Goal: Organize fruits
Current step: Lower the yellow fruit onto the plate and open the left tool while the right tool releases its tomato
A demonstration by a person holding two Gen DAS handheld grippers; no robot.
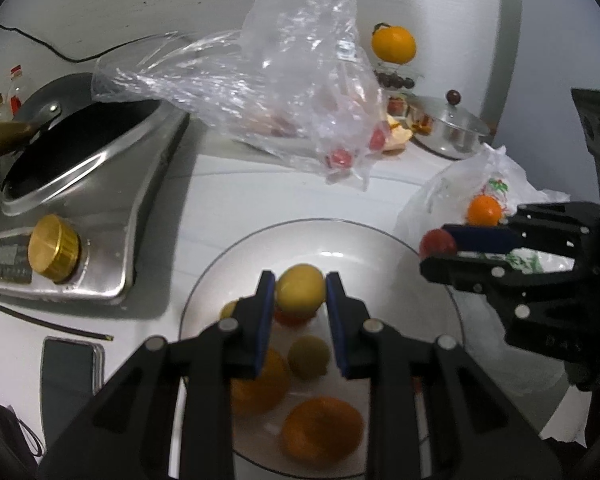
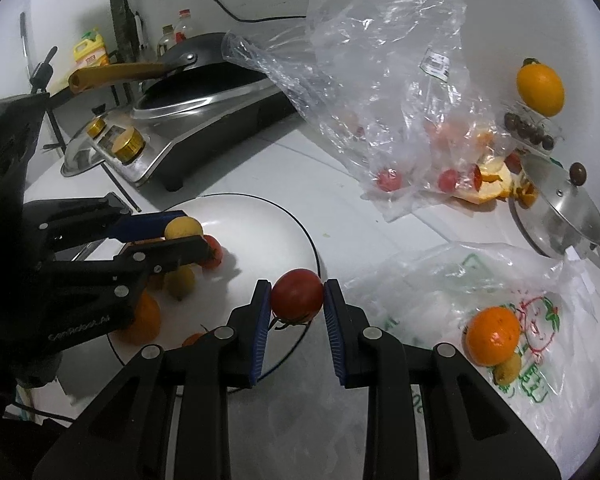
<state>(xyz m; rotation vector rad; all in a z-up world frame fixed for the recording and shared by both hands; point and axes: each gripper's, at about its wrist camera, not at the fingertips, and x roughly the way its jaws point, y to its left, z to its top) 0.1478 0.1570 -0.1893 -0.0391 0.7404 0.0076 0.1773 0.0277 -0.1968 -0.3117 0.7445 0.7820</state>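
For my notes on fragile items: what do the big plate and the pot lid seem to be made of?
The plate looks like glazed white ceramic, possibly glass: smooth, glossy, with a thin dark rim line. The pot lid looks like polished steel, mirror-bright, with a dark round knob, maybe wood.

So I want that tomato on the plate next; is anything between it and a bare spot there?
Nothing visible: the right gripper holds the tomato at the plate rim, bare plate beyond.
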